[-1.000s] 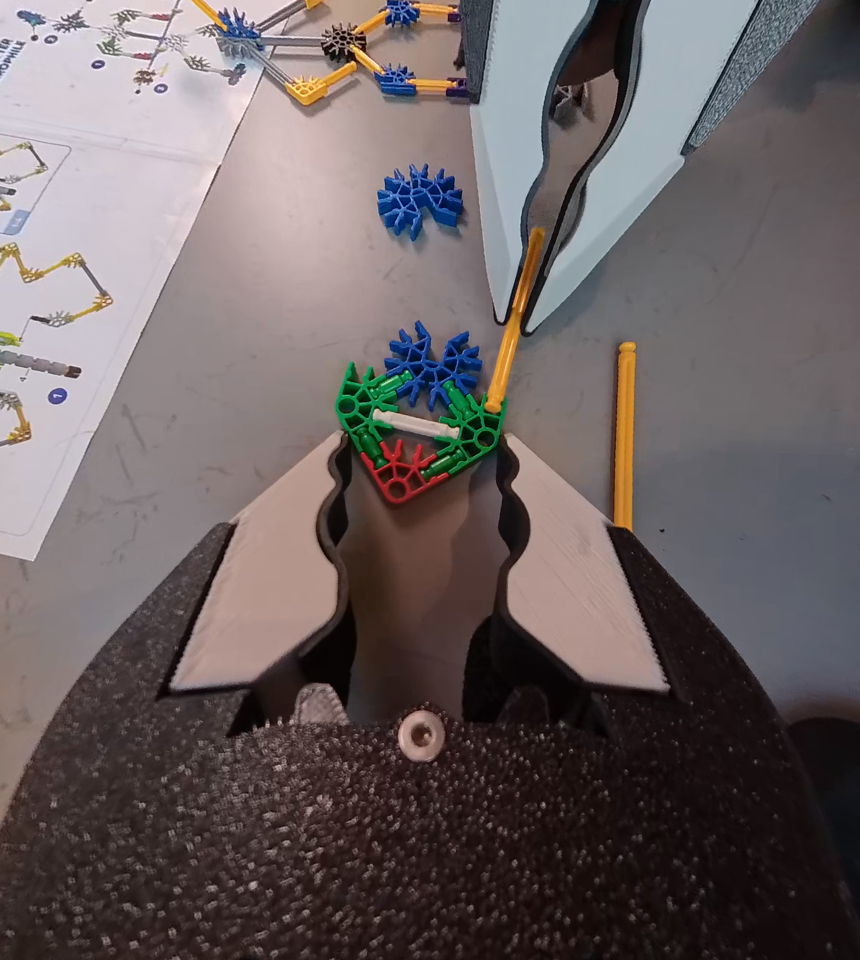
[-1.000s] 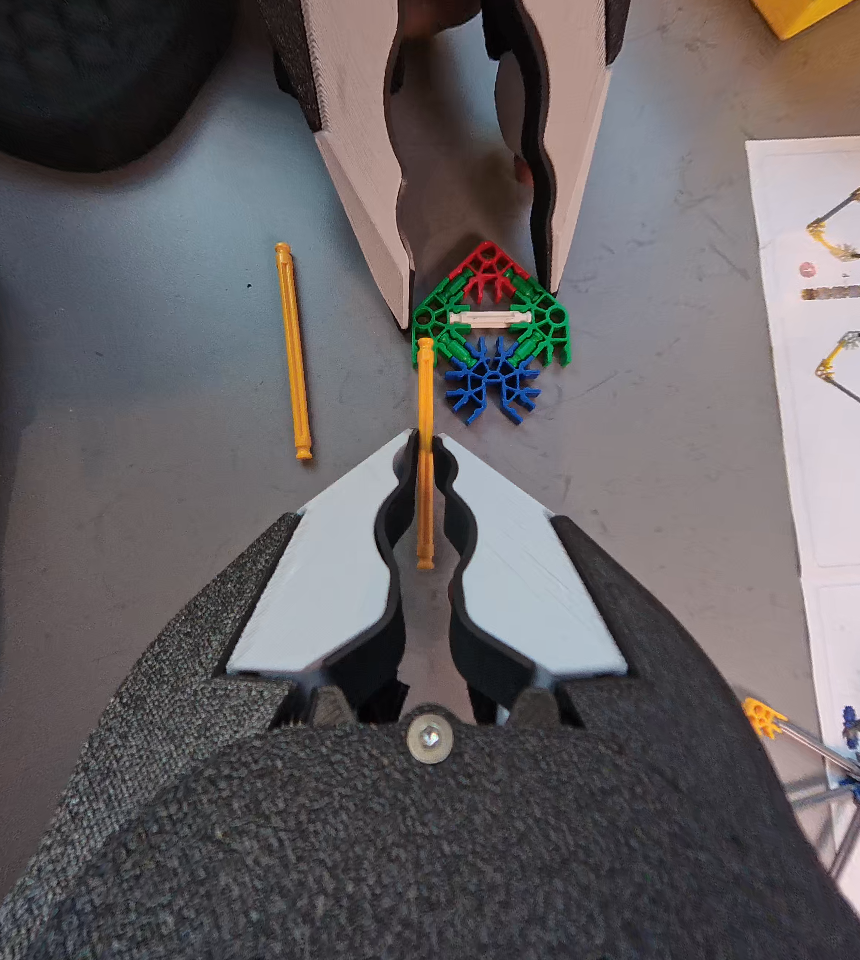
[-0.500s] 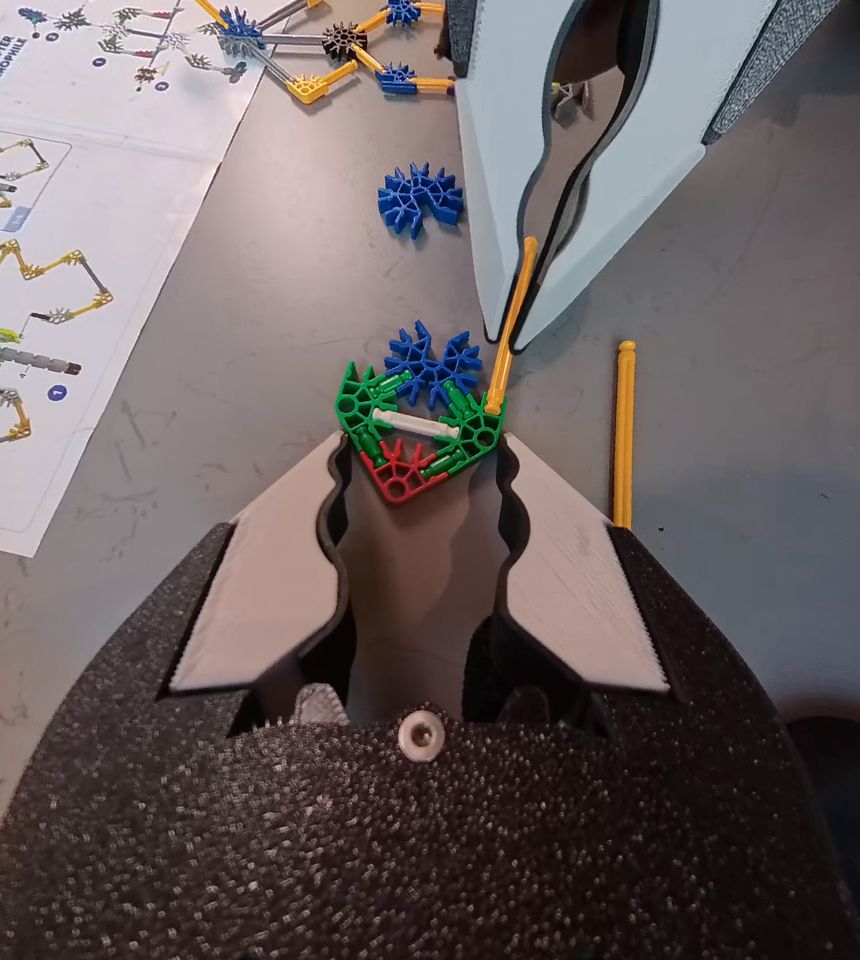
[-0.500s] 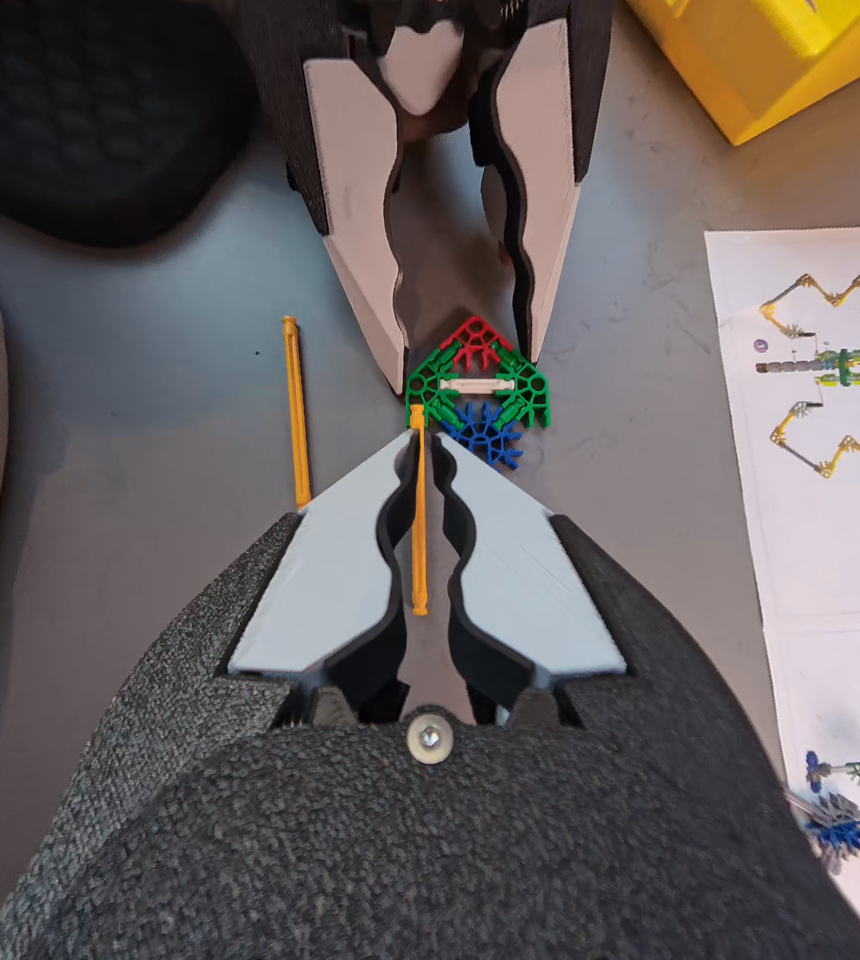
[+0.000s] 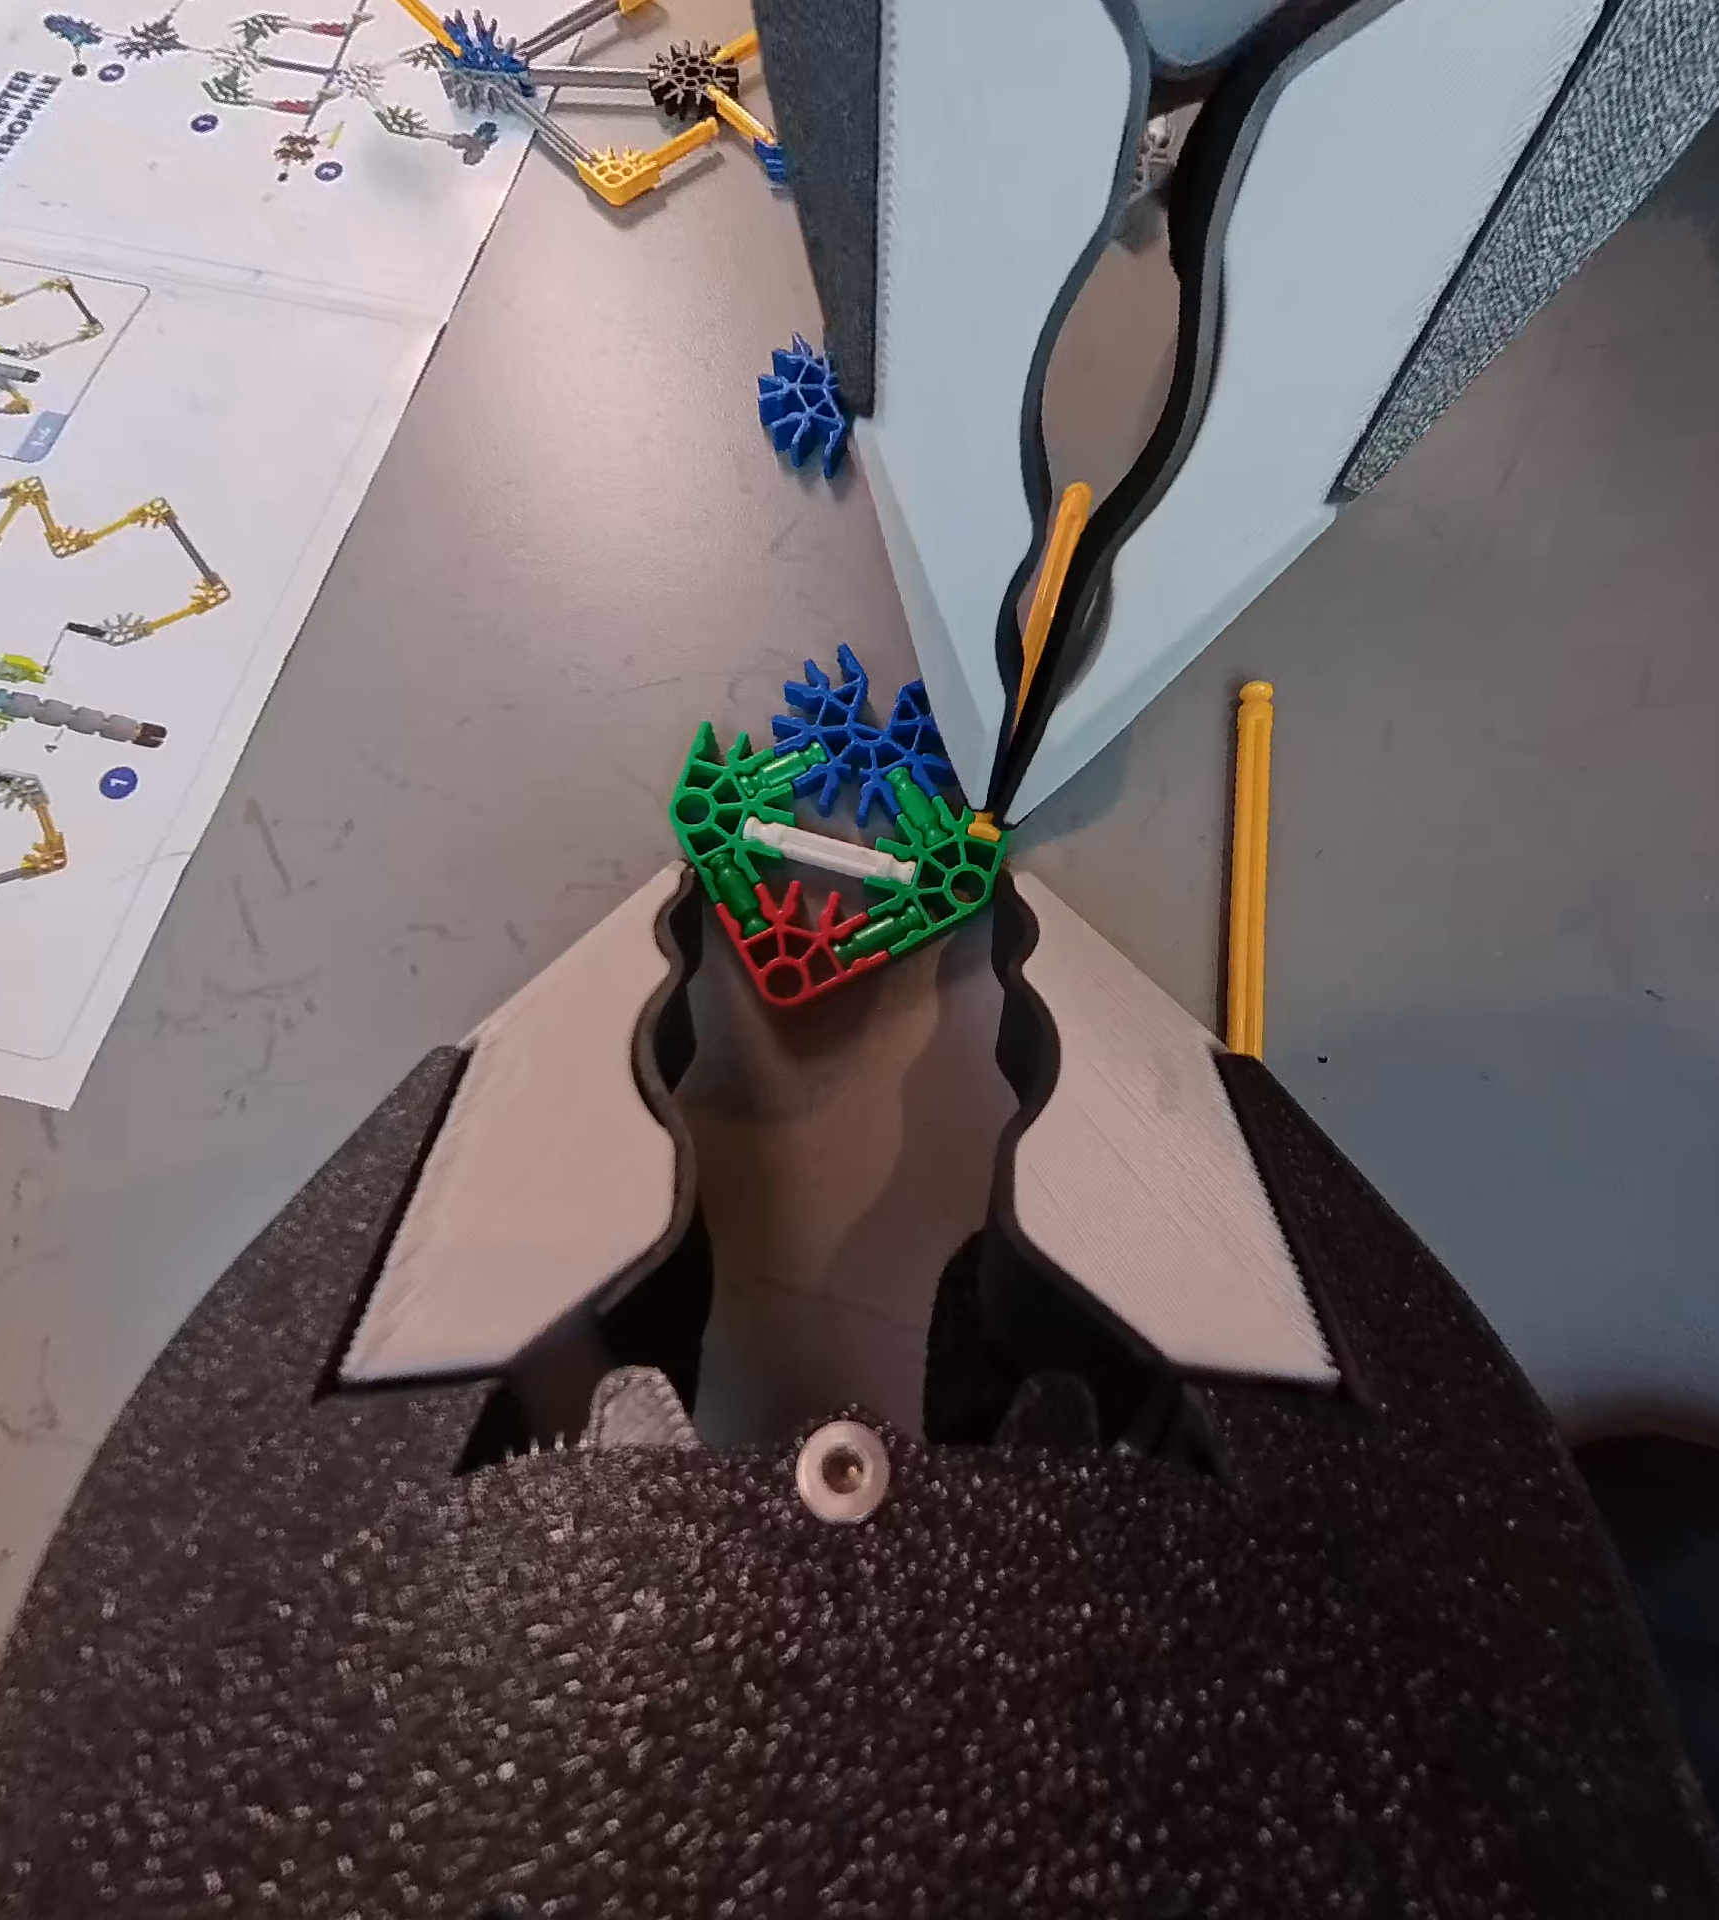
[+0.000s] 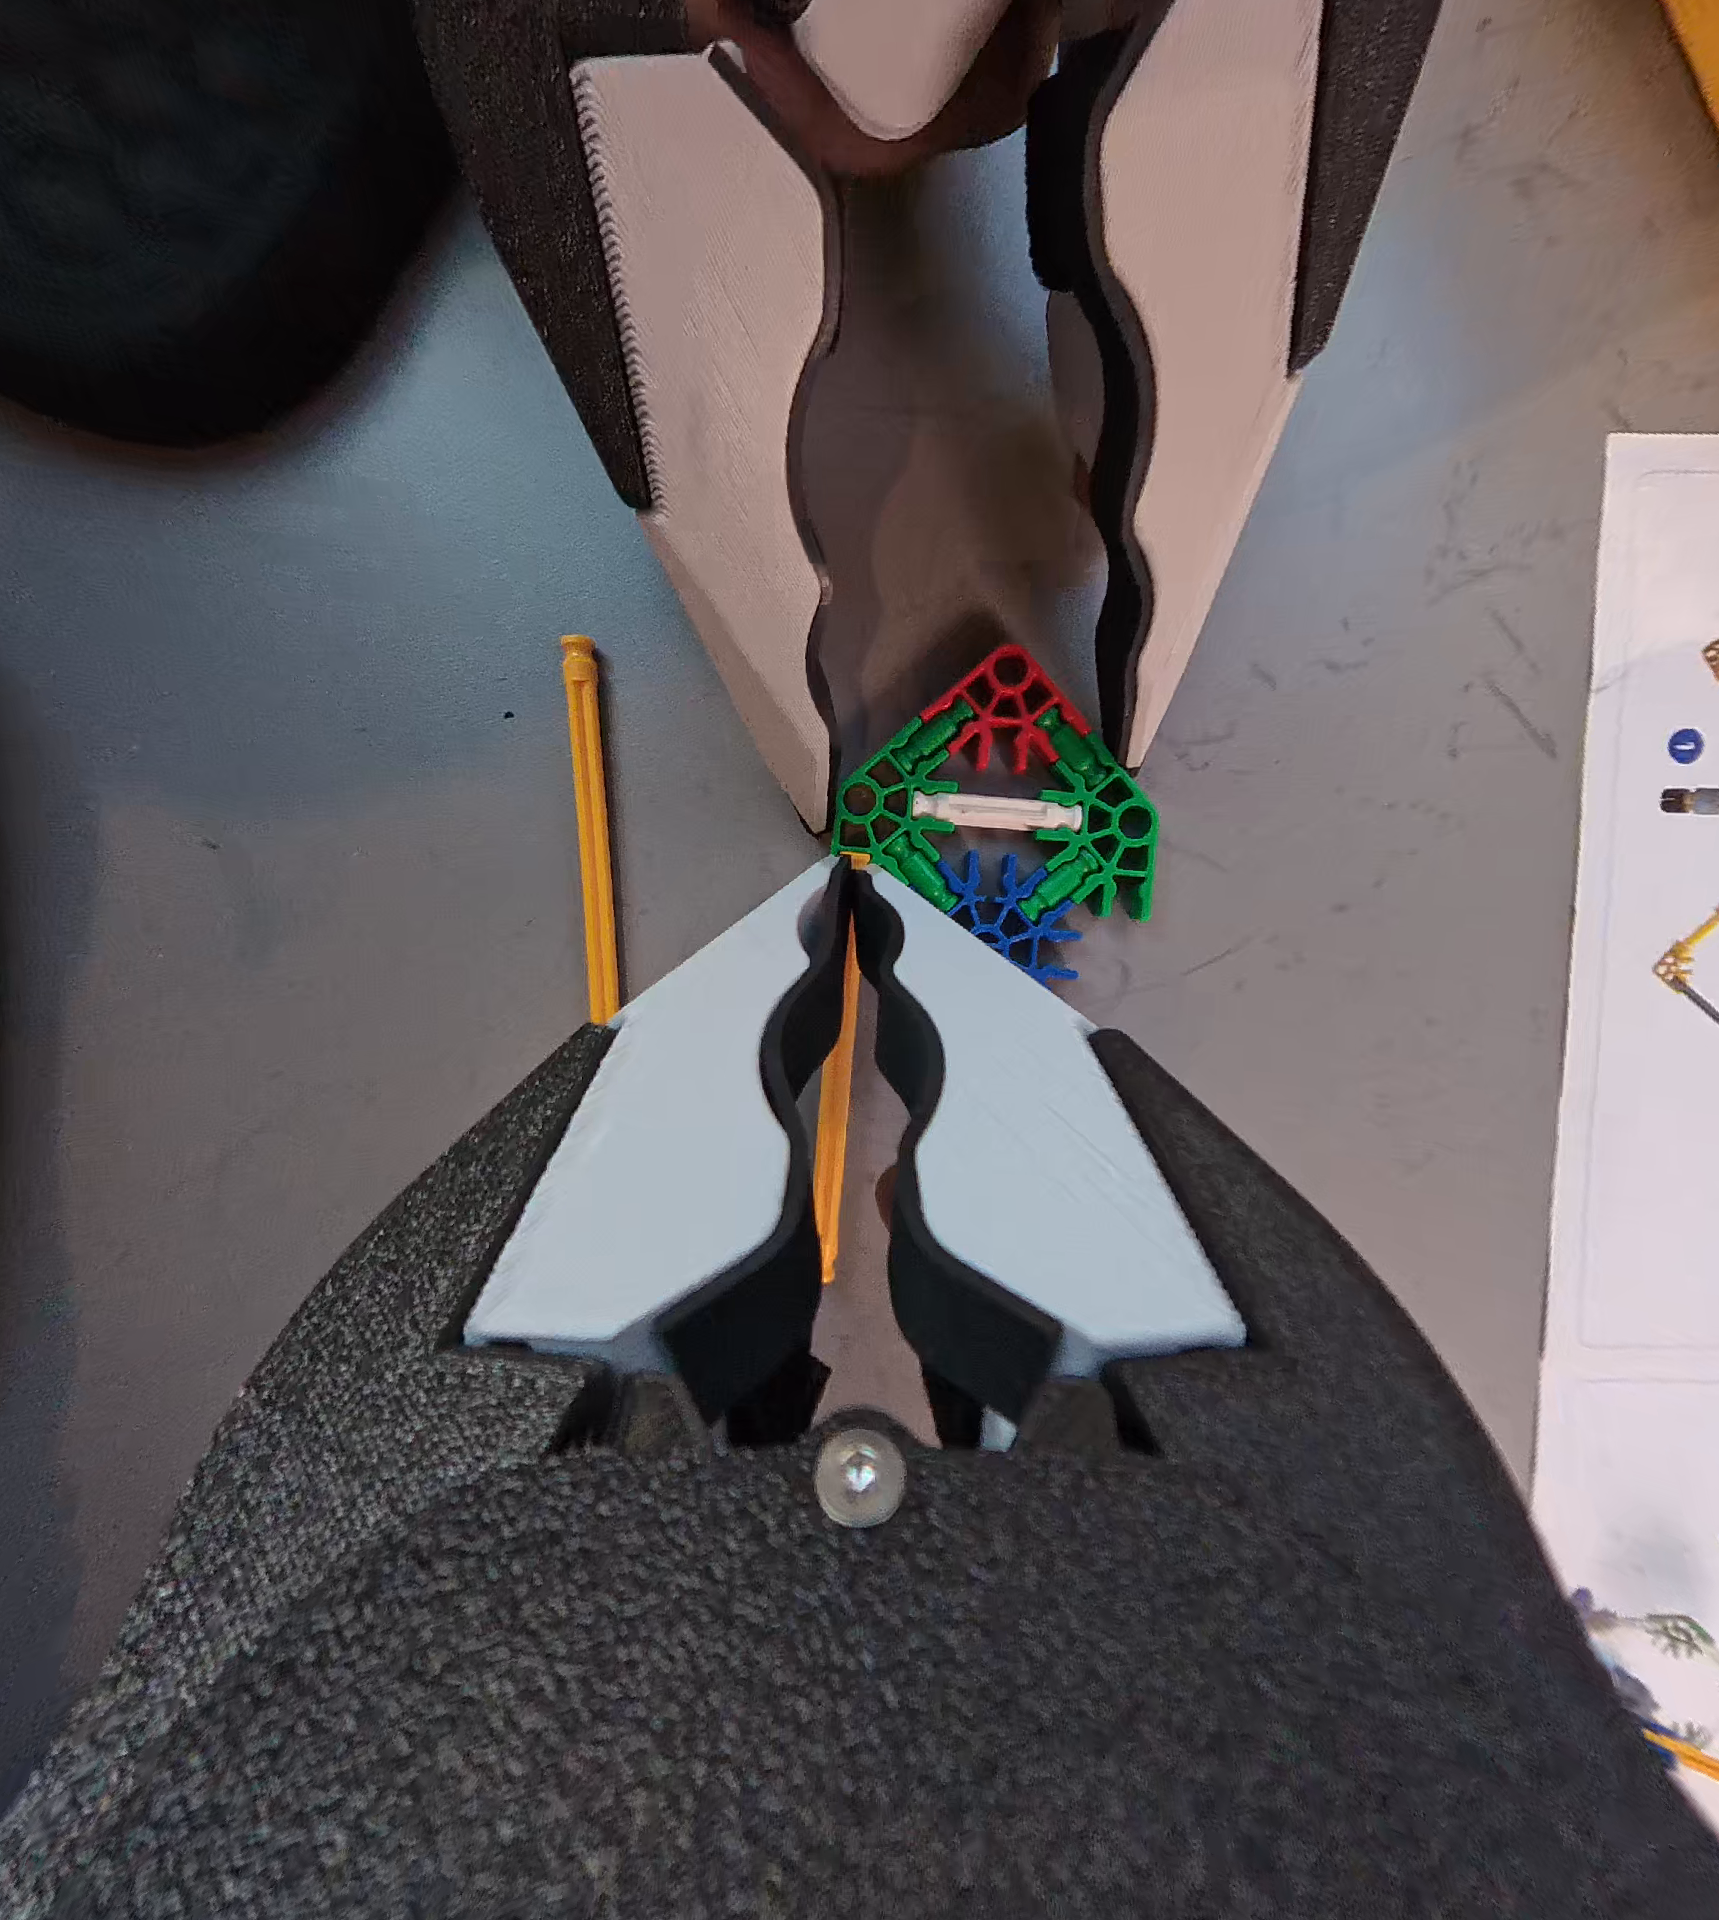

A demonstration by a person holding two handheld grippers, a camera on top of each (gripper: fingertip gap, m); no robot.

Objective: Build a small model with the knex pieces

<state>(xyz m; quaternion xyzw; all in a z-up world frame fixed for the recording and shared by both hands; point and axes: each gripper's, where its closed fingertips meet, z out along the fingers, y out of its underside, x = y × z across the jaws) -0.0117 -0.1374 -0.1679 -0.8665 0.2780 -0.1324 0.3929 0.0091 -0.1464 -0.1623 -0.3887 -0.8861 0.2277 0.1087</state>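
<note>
Right gripper (image 6: 850, 868) clenched on a yellow rod (image 6: 834, 1101), rod tip meeting the green corner of a small connector assembly (image 5: 834, 842) on the grey table (image 5: 1457, 883). Left gripper (image 5: 844, 894) spread wide, tips flanking that assembly. Loose yellow rod (image 5: 1250, 862) lying just right.
</note>
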